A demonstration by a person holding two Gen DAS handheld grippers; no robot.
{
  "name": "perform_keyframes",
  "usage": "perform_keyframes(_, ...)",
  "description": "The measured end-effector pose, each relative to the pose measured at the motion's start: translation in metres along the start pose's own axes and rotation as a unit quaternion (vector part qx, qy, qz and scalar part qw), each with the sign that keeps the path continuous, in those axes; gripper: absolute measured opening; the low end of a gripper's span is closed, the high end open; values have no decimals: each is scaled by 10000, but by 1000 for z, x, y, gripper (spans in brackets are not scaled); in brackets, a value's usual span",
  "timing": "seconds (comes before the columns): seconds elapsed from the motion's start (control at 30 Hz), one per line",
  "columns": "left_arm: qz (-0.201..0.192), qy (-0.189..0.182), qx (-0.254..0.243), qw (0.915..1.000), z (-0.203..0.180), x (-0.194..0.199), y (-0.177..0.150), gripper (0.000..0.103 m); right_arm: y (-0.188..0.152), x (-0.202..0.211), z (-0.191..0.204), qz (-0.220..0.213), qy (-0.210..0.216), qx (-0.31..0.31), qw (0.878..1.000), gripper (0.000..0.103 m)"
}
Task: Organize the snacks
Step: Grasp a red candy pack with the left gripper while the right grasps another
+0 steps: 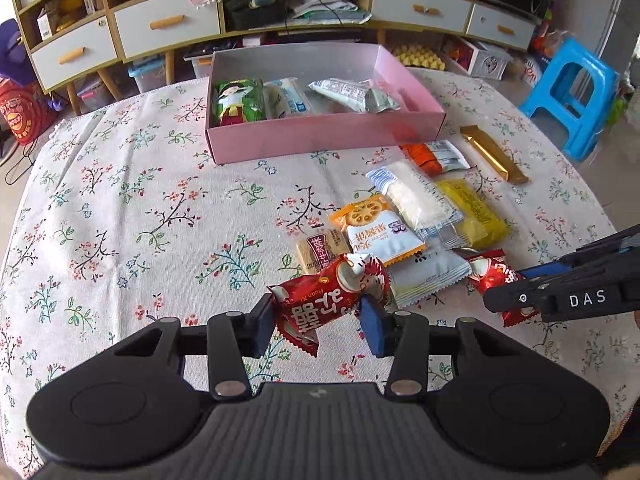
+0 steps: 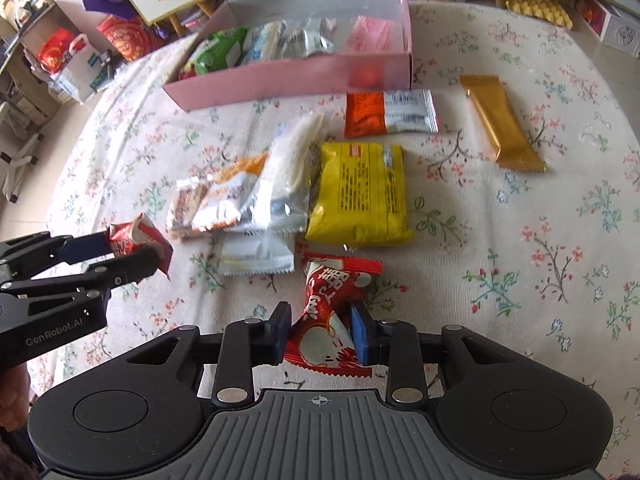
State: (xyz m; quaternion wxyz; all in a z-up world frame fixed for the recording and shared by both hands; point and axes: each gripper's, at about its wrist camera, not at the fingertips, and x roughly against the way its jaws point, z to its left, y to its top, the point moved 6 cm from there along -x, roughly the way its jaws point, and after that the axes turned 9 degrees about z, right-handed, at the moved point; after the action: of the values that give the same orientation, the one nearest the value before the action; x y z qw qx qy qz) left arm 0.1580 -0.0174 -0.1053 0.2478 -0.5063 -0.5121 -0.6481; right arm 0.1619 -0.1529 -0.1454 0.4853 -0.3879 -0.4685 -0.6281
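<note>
Pinching one red snack packet [image 1: 332, 300] across its middle, the left gripper [image 1: 320, 322] has the wrapper crumpled between its blue pads, lifted just clear of the floral tablecloth [image 1: 120, 208]. The right gripper [image 2: 320, 330] is pressed together on a second red packet [image 2: 334, 312], which looks to rest on the cloth beside the pile of loose snacks: a yellow packet [image 2: 362, 196], a gold bar [image 2: 500, 120] and an orange-and-white one [image 2: 388, 114] among them. Farther back sits the pink box [image 1: 320, 140], already holding a few packets. These wrappers look light, soft and crinkly, likely slippery foil, so a grip across the filled middle seems safer than on the flat sealed ends, and squeezing hard could crush whatever is inside.
</note>
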Motion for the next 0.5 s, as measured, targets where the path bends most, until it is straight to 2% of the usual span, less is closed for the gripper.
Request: perform_keyframes(0.5, -129, -220, 287, 9993, 9, 7, 5, 41, 9, 17, -4, -220, 202, -99, 9995, 28)
